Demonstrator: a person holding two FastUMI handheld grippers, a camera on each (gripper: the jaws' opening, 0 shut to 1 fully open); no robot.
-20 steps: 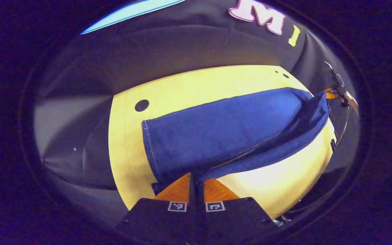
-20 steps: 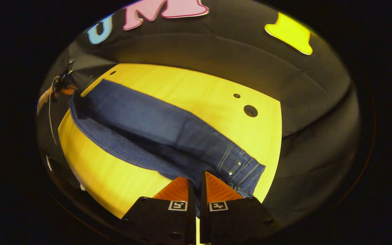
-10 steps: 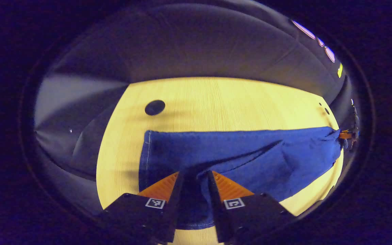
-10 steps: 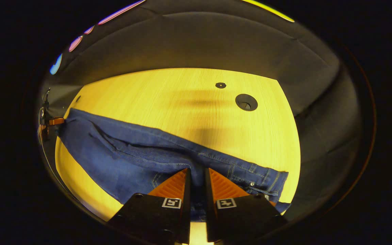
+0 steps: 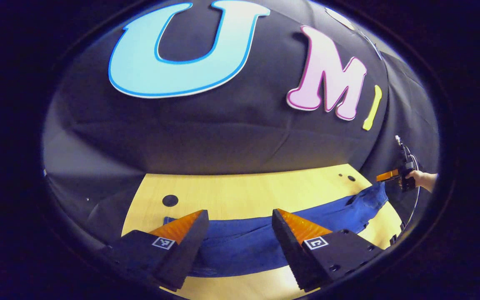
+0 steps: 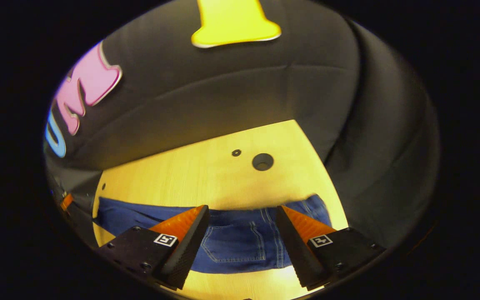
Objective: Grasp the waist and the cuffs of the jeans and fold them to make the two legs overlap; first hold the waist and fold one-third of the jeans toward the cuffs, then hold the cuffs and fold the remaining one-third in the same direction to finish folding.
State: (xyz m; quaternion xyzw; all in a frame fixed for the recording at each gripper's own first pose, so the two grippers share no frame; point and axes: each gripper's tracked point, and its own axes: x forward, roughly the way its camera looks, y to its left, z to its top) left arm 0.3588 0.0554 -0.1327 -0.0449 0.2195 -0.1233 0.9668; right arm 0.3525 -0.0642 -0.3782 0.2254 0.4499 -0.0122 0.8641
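The jeans [image 5: 265,241] are laid lengthwise across the wooden table [image 5: 240,191]; the waist lies just below the spread, empty right gripper [image 6: 242,233], the cuffs below the equally spread left gripper [image 5: 240,233]

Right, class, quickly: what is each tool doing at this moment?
Left tool: open, holding nothing, above the jeans.
Right tool: open, holding nothing, over the jeans' waist end.
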